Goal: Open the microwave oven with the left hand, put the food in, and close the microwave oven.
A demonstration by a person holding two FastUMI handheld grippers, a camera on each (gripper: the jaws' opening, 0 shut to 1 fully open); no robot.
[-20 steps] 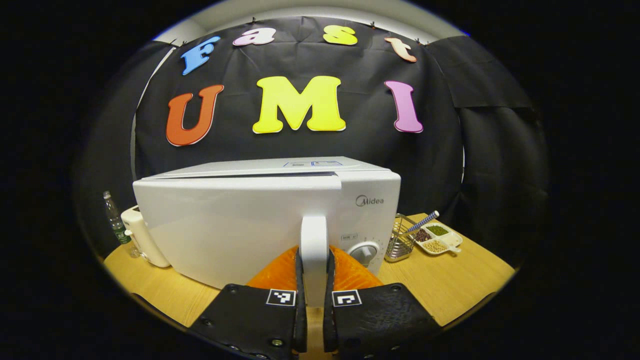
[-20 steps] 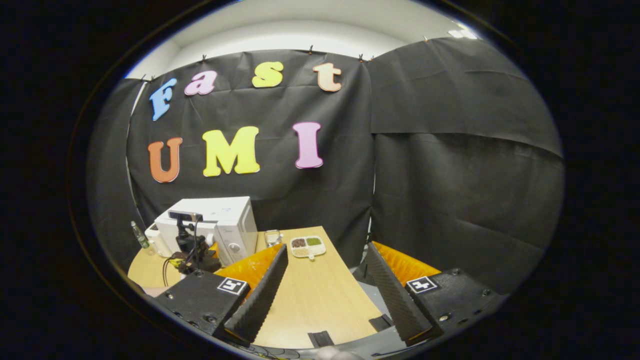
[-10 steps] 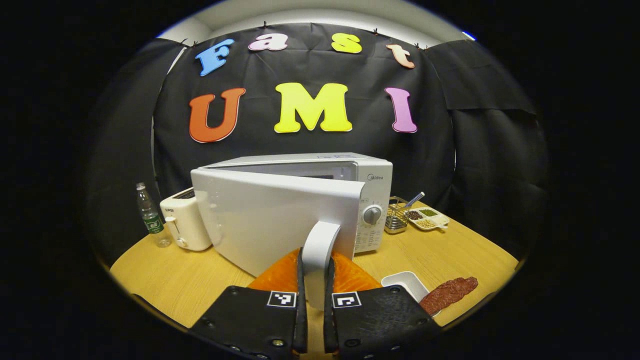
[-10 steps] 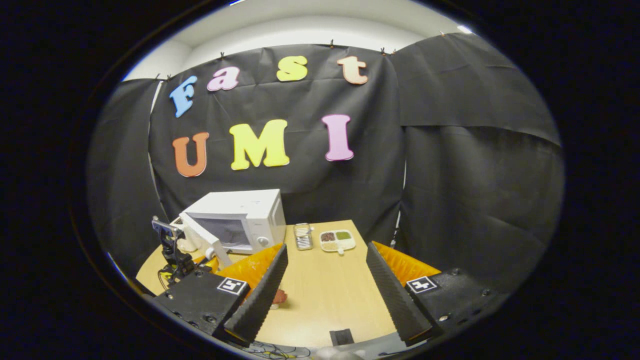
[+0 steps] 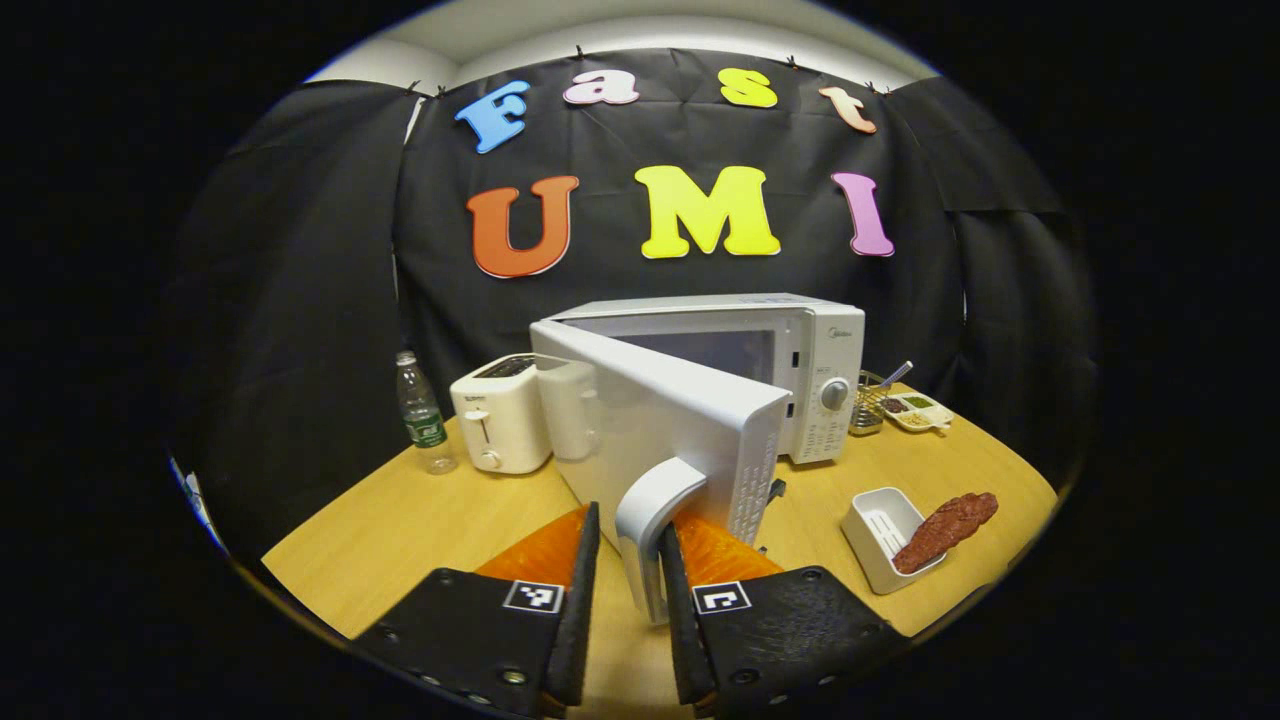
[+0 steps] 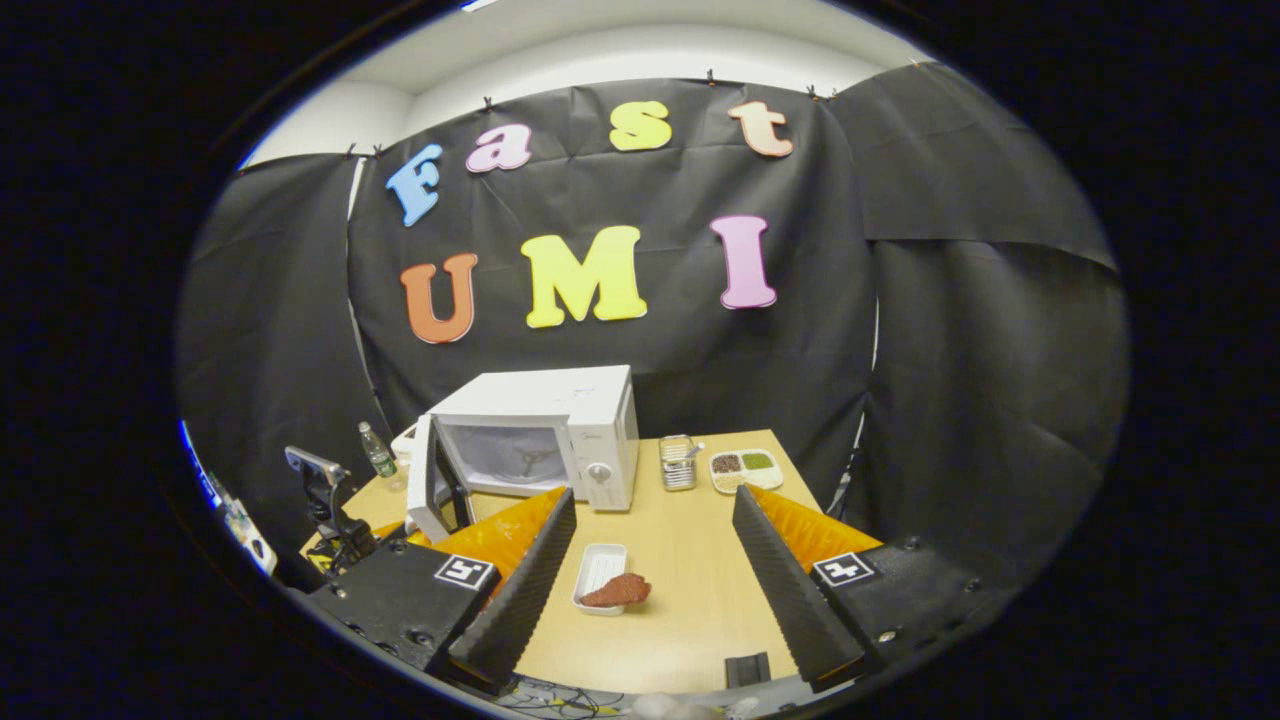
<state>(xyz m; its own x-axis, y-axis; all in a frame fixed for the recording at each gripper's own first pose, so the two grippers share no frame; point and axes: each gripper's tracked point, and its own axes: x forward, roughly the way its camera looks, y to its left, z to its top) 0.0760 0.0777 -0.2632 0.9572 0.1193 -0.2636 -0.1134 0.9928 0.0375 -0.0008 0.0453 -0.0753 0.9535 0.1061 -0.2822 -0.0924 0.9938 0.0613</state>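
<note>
The white microwave [image 5: 815,345] stands at the back of the wooden table [image 5: 450,520]. Its door [image 5: 660,420] is swung wide towards me, and the cavity [image 6: 500,455] shows in the right gripper view. My left gripper [image 5: 631,517] sits around the door handle [image 5: 655,495], slightly open; a thin gap shows beside the left finger. A brown piece of food [image 5: 945,520] lies across a white tray [image 5: 875,525] at the right. In the right gripper view that food [image 6: 617,592] and tray [image 6: 600,562] lie below my right gripper [image 6: 650,590], which hangs wide open and holds nothing.
A white toaster [image 5: 495,425] and a water bottle [image 5: 422,420] stand left of the microwave. A wire basket [image 5: 868,405] and a divided dish of beans [image 5: 915,410] sit to its right. The open door [image 6: 425,485] juts out over the table's left part.
The door has swung from nearly closed to wide open, pulled by my left gripper, whose fingers have since spread a little. The right gripper's view has turned, bringing the food tray into sight.
</note>
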